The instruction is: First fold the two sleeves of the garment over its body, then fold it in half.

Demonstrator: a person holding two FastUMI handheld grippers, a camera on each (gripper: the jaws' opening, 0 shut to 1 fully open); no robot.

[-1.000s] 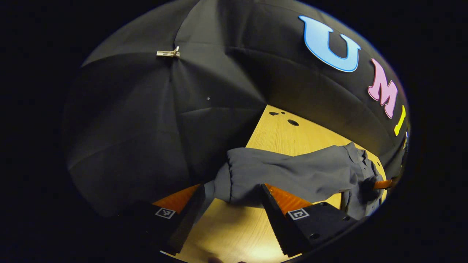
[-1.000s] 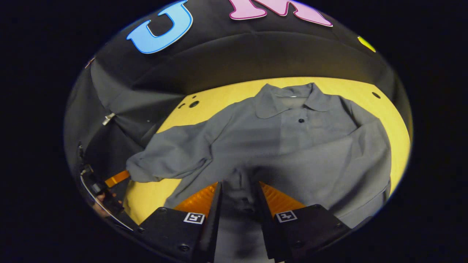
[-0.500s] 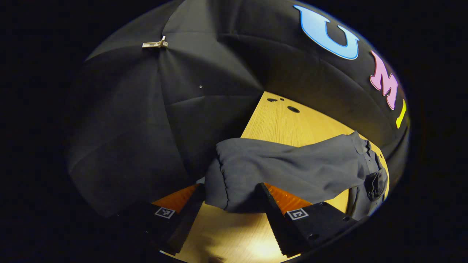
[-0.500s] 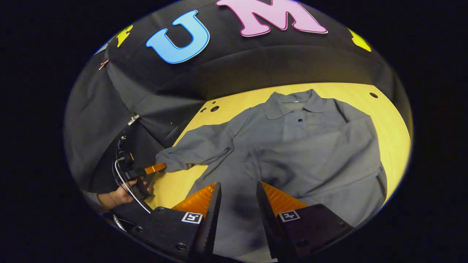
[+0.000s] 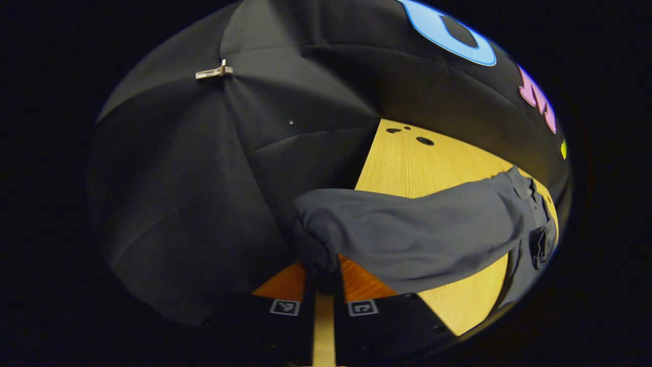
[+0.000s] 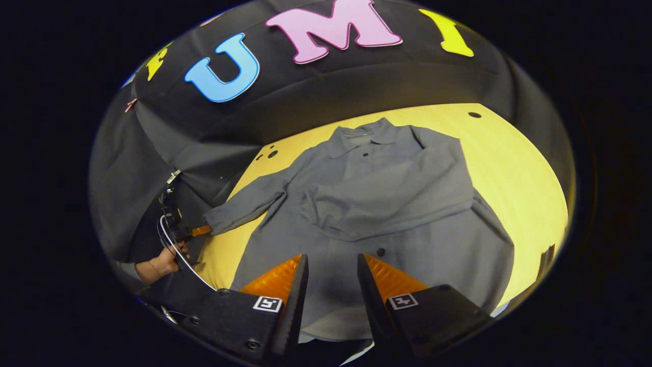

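Closing since the frame before, the left gripper (image 5: 322, 265) clenched the cuff of the garment's sleeve (image 5: 407, 234), held taut above the worktop's (image 5: 407, 163) left edge. Backed away, the right gripper (image 6: 332, 285) hung released over the hem of the grey garment (image 6: 377, 214), spread across the worktop, its other sleeve (image 6: 392, 196) folded over the body.
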